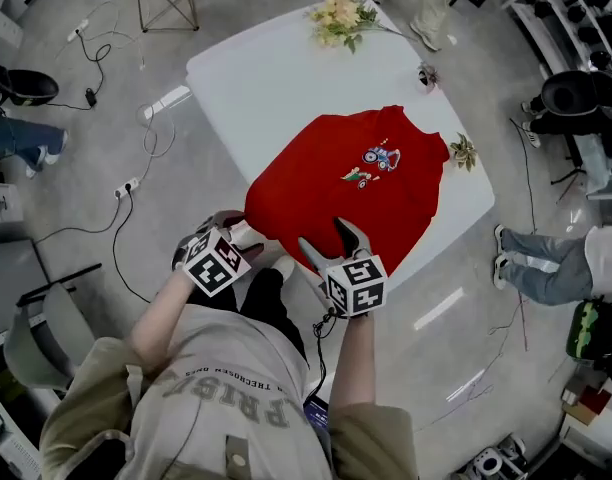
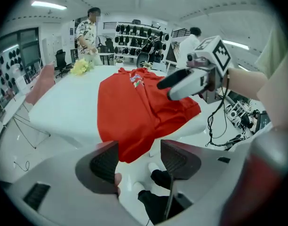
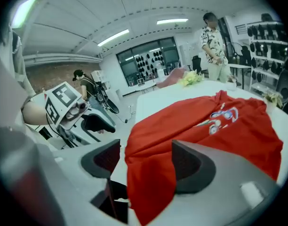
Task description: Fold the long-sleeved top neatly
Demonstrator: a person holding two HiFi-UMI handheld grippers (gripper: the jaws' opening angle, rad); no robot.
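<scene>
The left hand-held gripper (image 2: 140, 158) is released, jaws apart and empty just off the near edge of the surface (image 1: 248, 80), the right hand-held gripper (image 3: 146, 162) likewise released over the hanging hem of the red top (image 1: 358, 183), which lies print-up on the surface.

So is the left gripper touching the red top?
Apart. The right gripper view shows a clear pale gap between the left gripper and the red top; its jaws stand open.
</scene>
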